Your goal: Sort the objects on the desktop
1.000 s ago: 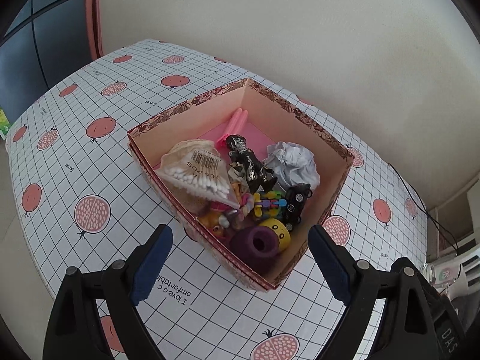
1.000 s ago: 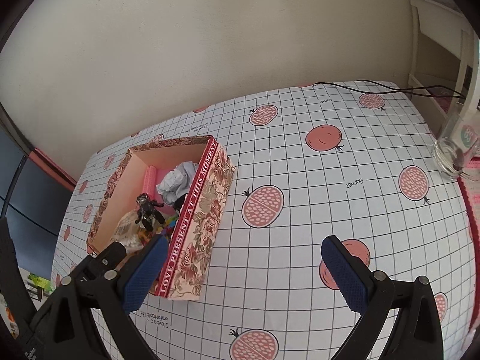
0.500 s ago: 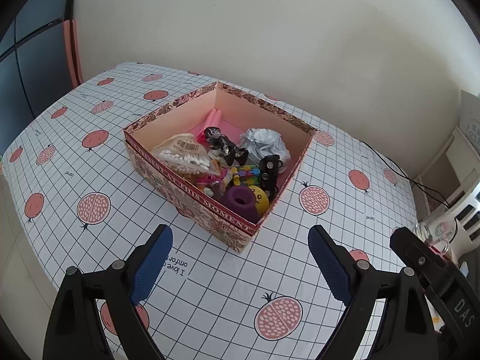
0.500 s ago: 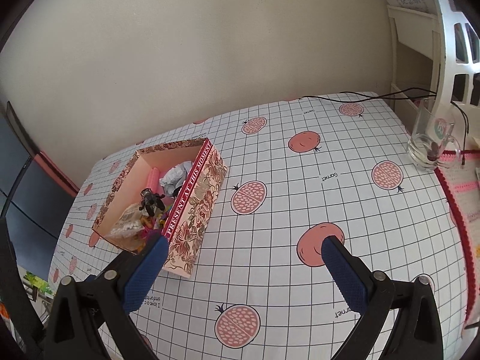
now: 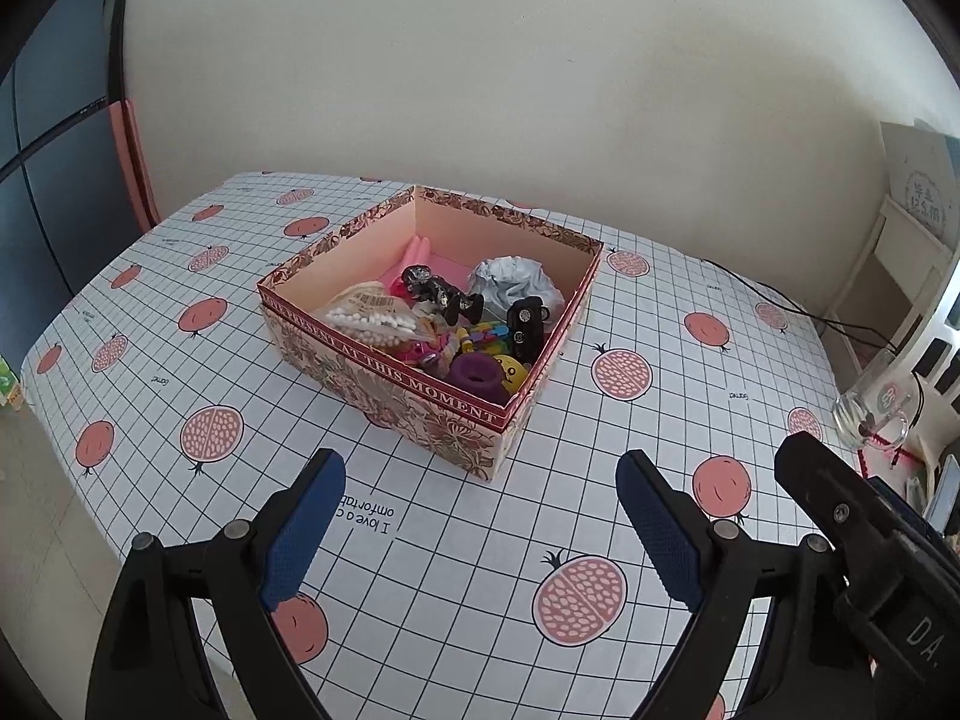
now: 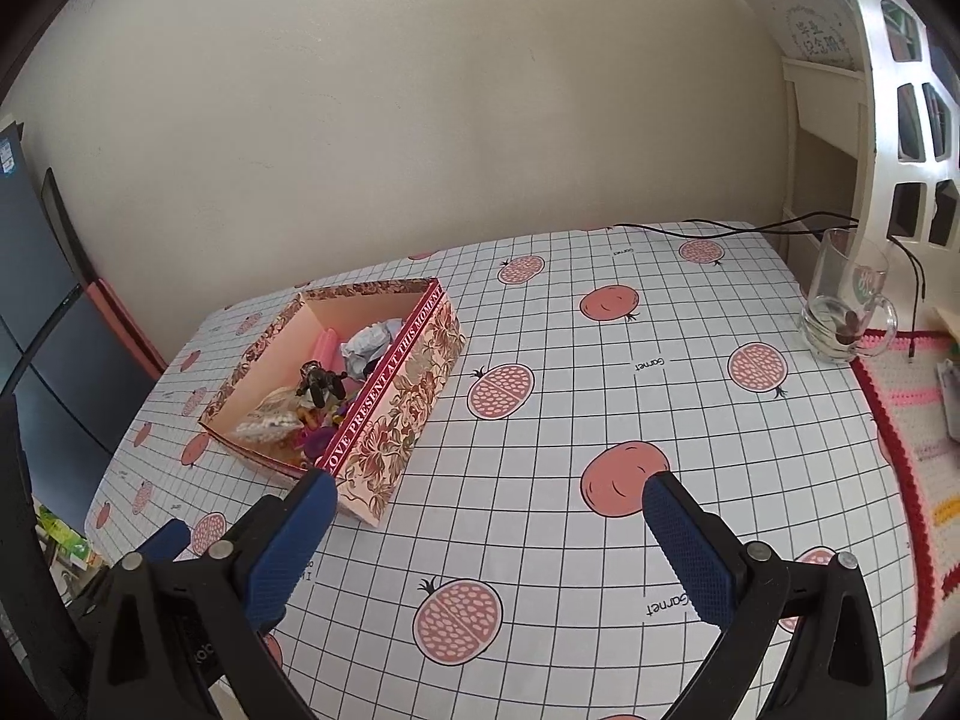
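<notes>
A floral open box [image 5: 420, 396] stands on the table; it also shows in the right wrist view [image 6: 408, 408]. Inside lie a bag of cotton swabs [image 5: 369, 318], a crumpled paper ball [image 5: 516, 282], a black toy car [image 5: 525, 321], a dark figurine [image 5: 438, 291], a purple ring [image 5: 474, 372], a yellow ball [image 5: 513, 369] and pink sticks [image 5: 414, 255]. My left gripper [image 5: 480, 516] is open and empty, above the table in front of the box. My right gripper [image 6: 486, 534] is open and empty, to the right of the box.
A pomegranate-print grid tablecloth [image 6: 600, 396] covers the table. A glass mug [image 6: 846, 300] stands at the right edge beside a crocheted mat [image 6: 912, 420]. A black cable [image 6: 720, 228] runs along the back. A white shelf [image 6: 888, 120] stands at right.
Both grippers have pulled back and up from the box, so it looks smaller and farther away. Both stay open and empty.
</notes>
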Demonstrator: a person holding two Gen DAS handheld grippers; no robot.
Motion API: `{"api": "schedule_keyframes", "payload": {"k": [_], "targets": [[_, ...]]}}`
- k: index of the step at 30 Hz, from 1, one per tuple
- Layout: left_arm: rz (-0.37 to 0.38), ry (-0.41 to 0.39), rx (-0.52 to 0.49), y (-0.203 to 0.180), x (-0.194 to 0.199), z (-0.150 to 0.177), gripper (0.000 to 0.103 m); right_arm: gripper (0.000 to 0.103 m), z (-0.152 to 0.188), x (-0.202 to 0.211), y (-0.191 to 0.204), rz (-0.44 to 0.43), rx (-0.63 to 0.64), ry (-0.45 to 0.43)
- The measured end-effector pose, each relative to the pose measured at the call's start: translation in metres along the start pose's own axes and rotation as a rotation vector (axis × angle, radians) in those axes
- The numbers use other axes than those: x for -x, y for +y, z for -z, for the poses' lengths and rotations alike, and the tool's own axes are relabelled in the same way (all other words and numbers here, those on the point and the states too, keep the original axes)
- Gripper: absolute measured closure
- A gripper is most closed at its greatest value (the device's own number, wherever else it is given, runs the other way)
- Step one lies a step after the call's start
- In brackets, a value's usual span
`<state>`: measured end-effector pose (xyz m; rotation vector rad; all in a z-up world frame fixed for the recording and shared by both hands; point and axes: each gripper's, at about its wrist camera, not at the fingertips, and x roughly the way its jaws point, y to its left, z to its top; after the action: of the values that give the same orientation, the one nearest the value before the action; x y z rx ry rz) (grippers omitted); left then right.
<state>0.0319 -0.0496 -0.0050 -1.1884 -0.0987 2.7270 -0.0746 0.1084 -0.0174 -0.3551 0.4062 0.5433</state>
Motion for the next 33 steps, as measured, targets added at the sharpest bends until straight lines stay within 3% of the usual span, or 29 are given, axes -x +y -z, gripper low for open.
{"api": "schedule_keyframes", "payload": {"k": [18, 33], "targets": [[-0.017, 0.042, 0.052, 0.015, -0.003, 0.006, 0.011, 0.0, 0.008, 0.002, 0.004, -0.01, 0.015, -0.013], [-0.001, 0.072, 0.13, 0.029, -0.007, 0.008, 0.011, 0.0, 0.011, -0.004, 0.009, 0.038, 0.059, -0.009]]}}
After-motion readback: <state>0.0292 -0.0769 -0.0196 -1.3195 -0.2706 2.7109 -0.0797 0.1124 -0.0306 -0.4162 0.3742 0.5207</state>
